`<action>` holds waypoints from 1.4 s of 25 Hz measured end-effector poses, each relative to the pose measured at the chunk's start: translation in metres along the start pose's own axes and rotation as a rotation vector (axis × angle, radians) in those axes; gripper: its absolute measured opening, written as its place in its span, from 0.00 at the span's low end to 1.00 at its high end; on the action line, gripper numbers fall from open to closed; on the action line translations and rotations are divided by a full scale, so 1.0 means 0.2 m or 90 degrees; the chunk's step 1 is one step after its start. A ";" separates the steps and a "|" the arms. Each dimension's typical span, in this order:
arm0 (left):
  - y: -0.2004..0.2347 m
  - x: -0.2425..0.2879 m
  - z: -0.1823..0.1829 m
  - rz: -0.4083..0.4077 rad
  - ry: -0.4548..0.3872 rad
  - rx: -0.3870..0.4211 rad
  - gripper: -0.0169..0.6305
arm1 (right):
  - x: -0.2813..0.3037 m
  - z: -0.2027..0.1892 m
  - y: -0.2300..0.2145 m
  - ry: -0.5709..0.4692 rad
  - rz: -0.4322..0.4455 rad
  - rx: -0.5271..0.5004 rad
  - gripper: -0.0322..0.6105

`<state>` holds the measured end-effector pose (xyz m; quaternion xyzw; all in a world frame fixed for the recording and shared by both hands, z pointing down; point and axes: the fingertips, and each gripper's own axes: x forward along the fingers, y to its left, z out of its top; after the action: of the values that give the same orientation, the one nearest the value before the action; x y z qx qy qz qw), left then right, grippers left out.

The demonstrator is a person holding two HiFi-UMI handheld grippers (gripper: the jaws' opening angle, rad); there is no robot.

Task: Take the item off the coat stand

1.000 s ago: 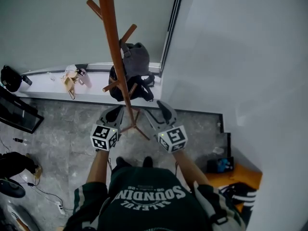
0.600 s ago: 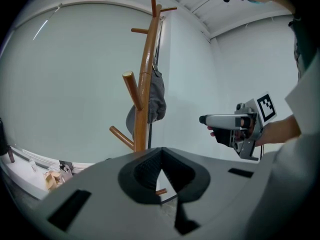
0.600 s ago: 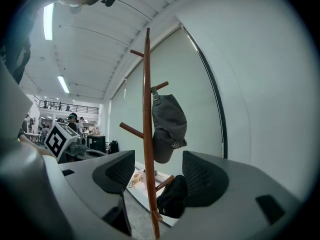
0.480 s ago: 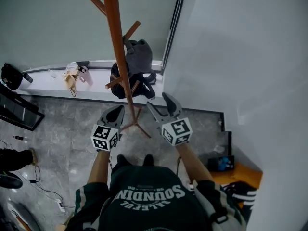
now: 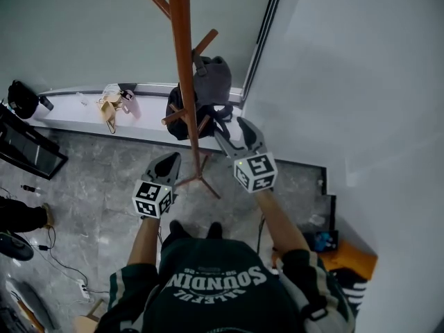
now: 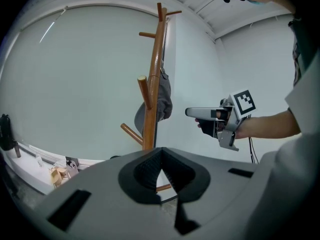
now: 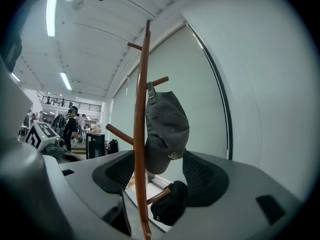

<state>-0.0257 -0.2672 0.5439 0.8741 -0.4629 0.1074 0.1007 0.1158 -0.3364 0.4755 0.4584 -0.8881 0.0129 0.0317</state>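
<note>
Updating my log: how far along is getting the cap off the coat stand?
Done: nothing yet; the grey cap hangs on the coat stand. In hand: the right gripper, jaws wide apart, points at the cap without touching it. Left to do: close on the cap and lift it off its peg.

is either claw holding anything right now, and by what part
Nothing is held. The right claw is open, short of the grey cap on the coat stand; the left claw is shut and empty.
</note>
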 end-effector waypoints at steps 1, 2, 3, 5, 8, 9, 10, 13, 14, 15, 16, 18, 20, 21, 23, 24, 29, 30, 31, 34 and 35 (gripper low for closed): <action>0.01 -0.01 0.00 0.004 0.000 -0.001 0.03 | 0.02 0.01 -0.01 0.002 0.001 -0.004 0.48; 0.02 -0.02 0.00 0.007 0.000 -0.002 0.03 | 0.05 0.02 -0.01 0.003 0.002 -0.009 0.48; 0.03 -0.03 0.00 0.010 0.000 -0.004 0.03 | 0.07 0.02 -0.02 0.004 0.002 -0.012 0.48; 0.05 -0.05 -0.01 0.017 0.000 -0.007 0.03 | 0.12 0.04 -0.05 0.007 0.001 -0.016 0.48; 0.08 -0.07 -0.01 0.024 0.001 -0.010 0.03 | 0.20 0.05 -0.09 0.013 -0.003 -0.022 0.48; 0.08 -0.08 -0.02 0.026 0.001 -0.012 0.03 | 0.22 0.05 -0.10 0.016 -0.003 -0.018 0.49; 0.09 -0.08 -0.02 0.028 0.001 -0.013 0.03 | 0.25 0.05 -0.12 0.019 -0.003 -0.010 0.49; 0.09 -0.09 -0.03 0.032 0.002 -0.013 0.03 | 0.31 0.05 -0.15 0.030 0.007 0.002 0.50; 0.09 -0.10 -0.03 0.033 0.003 -0.014 0.03 | 0.33 0.06 -0.15 0.034 0.016 -0.002 0.50; 0.10 -0.10 -0.03 0.033 0.003 -0.015 0.03 | 0.34 0.06 -0.15 0.039 0.024 -0.006 0.50; 0.10 -0.10 -0.03 0.034 0.004 -0.015 0.03 | 0.36 0.07 -0.15 0.042 0.032 -0.010 0.50; 0.11 -0.11 -0.03 0.036 0.004 -0.014 0.03 | 0.39 0.08 -0.15 0.051 0.044 -0.013 0.50; 0.12 -0.10 -0.03 0.038 0.005 -0.011 0.03 | 0.41 0.08 -0.15 0.050 0.054 -0.003 0.50; 0.12 -0.11 -0.03 0.039 0.006 -0.011 0.03 | 0.42 0.09 -0.16 0.044 0.058 0.006 0.50; 0.12 -0.11 -0.04 0.040 0.007 -0.011 0.03 | 0.42 0.11 -0.17 0.035 0.063 0.021 0.50; 0.12 -0.12 -0.04 0.041 0.008 -0.011 0.03 | 0.42 0.12 -0.17 0.035 0.067 0.024 0.49; 0.14 -0.11 -0.04 0.043 0.010 -0.014 0.03 | 0.43 0.12 -0.14 0.037 0.082 -0.001 0.29; 0.14 -0.11 -0.04 0.043 0.010 -0.014 0.03 | 0.43 0.12 -0.14 0.038 0.081 -0.006 0.26; 0.14 -0.11 -0.04 0.042 0.010 -0.015 0.03 | 0.43 0.13 -0.13 0.038 0.081 -0.013 0.24; 0.14 -0.10 -0.04 0.041 0.009 -0.014 0.03 | 0.42 0.13 -0.12 0.034 0.076 -0.040 0.15; 0.14 -0.10 -0.04 0.041 0.008 -0.013 0.03 | 0.42 0.14 -0.12 0.032 0.073 -0.048 0.13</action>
<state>-0.0615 -0.2651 0.5474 0.8569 -0.4914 0.1113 0.1088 0.0861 -0.4202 0.4534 0.4051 -0.9115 -0.0069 0.0706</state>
